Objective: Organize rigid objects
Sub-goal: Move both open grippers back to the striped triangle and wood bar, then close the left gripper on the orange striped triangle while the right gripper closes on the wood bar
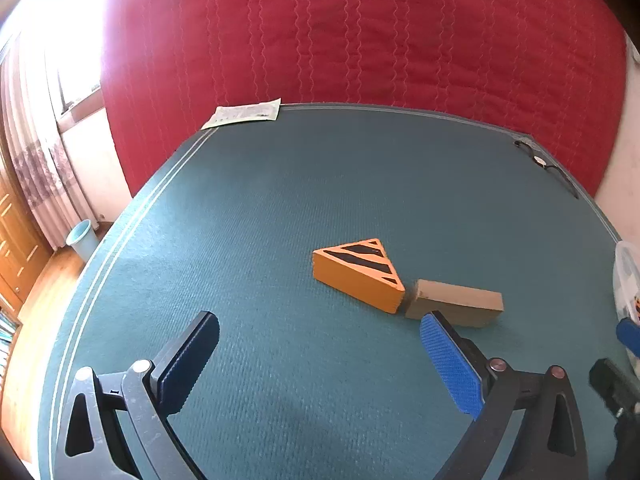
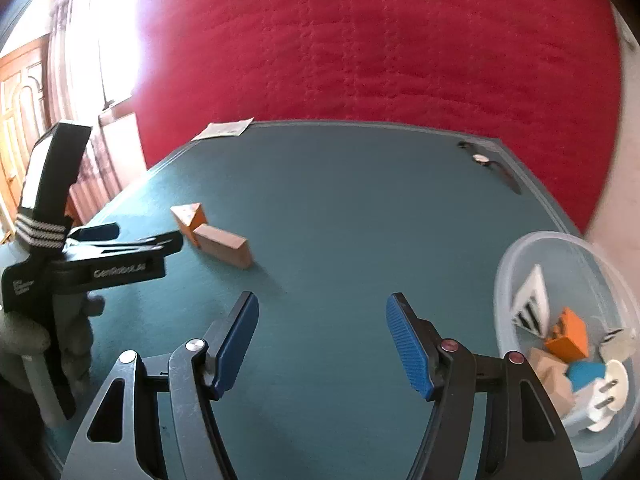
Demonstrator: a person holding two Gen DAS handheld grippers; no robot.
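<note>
Left gripper [image 1: 320,356]: jaws spread wide, nothing between the blue pads, only bare teal mat of the bench [image 1: 280,200] under them. Right gripper [image 2: 322,340]: jaws likewise apart, empty, pointing down at open mat.

Just beyond the left gripper's right-hand finger lies a plain brown block [image 1: 456,304], flat on the bench. Its near end touches, or all but touches, the corner of an orange wedge [image 1: 360,276] with black stripes on its triangular top face. Both lie loose, held by neither gripper. From the right wrist view the same pair sits to the left, the brown block [image 2: 224,246] nearer and the orange wedge [image 2: 190,218] behind it, close ahead of the left gripper's [image 2: 132,240] tips.

At the right edge of the bench stands a clear plastic bowl [image 2: 516,264] (contents blurred). In it are a white striped piece, an orange block, a tan block, something blue and a white two-pin plug [image 2: 604,396].

Farther off, at the bench's far left corner, lies a printed paper sheet [image 1: 244,114]; near the far right corner, a pair of dark-framed glasses [image 1: 544,164]. Behind the bench rises a red quilted cover [image 1: 360,32]. Left of it are a bright window and curtain, with a pale blue bin [image 1: 82,236] on the wooden floor.
</note>
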